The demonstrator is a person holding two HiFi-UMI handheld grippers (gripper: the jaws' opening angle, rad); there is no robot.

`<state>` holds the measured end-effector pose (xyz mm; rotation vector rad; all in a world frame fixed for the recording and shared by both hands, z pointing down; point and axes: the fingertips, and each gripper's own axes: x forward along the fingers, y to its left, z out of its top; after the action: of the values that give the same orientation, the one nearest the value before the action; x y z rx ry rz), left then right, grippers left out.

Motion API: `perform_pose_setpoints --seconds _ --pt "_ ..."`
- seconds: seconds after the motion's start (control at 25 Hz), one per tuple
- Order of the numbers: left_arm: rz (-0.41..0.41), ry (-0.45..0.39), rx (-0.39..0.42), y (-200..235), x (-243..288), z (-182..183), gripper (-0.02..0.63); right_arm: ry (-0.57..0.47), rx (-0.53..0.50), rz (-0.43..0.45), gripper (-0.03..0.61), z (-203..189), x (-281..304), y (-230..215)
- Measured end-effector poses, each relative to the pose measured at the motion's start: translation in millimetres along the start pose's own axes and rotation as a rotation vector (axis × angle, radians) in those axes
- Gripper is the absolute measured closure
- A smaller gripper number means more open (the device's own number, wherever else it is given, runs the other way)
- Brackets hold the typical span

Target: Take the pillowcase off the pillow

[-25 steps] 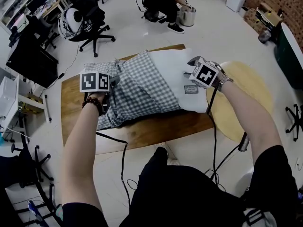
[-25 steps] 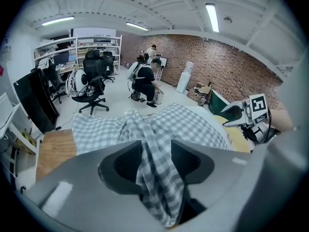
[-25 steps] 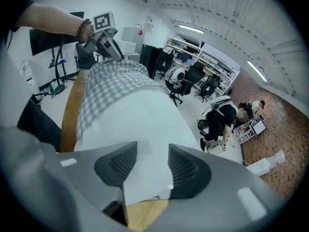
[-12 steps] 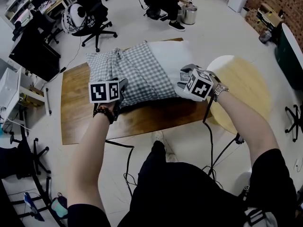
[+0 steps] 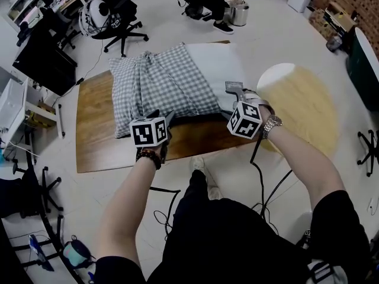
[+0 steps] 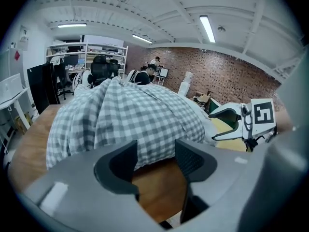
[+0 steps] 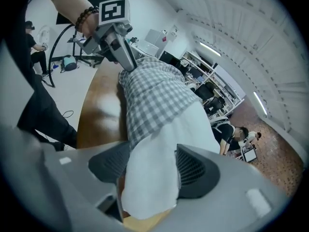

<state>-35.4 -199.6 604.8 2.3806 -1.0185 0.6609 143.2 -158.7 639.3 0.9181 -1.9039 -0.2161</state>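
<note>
Softness marked the limp grey-checked cloth pillowcase (image 5: 157, 84) on the wooden bench (image 5: 95, 141), best pinched at its hem; both jaw pairs had just been opening, left gripper (image 6: 155, 153) empty, right gripper (image 7: 152, 166) slack round a corner of the plump white pillow (image 5: 216, 61).

Bright ceiling lamp (image 6: 207, 28) light, soft shadows (fisheye edges blurred).

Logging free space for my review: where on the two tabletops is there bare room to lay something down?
Bare: on the wooden table, the left strip beside the checked pillowcase and a narrower near strip; also the round table. Crowded: the wooden table's middle and far side, under pillowcase and white pillow.
</note>
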Motion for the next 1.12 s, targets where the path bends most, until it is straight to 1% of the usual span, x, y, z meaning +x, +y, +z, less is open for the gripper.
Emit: perform_pose_setpoints --seconds 0.16,0.28,0.48,0.64,0.84,0.92,0.96,1.0,1.04,1.08,1.12 --pt "0.032 -0.004 -0.066 5 15 -22 0.359 0.011 -0.040 -0.042 0.264 -5 9 1" --pt "0.055 -0.034 -0.080 9 27 -23 0.346 0.010 -0.059 -0.068 0.256 -7 18 -1" --pt "0.101 -0.051 -0.109 21 47 -28 0.318 0.024 -0.074 -0.109 0.245 -12 34 -7" --pt "0.129 -0.030 -0.132 33 64 -37 0.305 0.035 -0.079 -0.123 0.245 -15 48 -10" --pt "0.140 -0.014 -0.157 48 80 -40 0.309 0.077 -0.124 -0.151 0.247 -19 62 -17" --pt "0.138 -0.009 -0.175 52 82 -37 0.350 0.103 -0.141 -0.169 0.255 -21 65 -23" --pt "0.136 -0.007 -0.182 54 81 -36 0.377 0.112 -0.147 -0.184 0.298 -21 65 -26" --pt "0.137 -0.005 -0.183 56 80 -34 0.424 0.118 -0.154 -0.200 0.349 -21 64 -29" --pt "0.139 -0.002 -0.178 59 77 -34 0.463 0.123 -0.160 -0.213 0.387 -21 62 -32" --pt "0.143 0.001 -0.171 63 74 -34 0.526 0.125 -0.167 -0.223 0.427 -21 61 -33" --pt "0.146 0.002 -0.165 66 71 -35 0.571 0.126 -0.172 -0.232 0.452 -22 60 -34"
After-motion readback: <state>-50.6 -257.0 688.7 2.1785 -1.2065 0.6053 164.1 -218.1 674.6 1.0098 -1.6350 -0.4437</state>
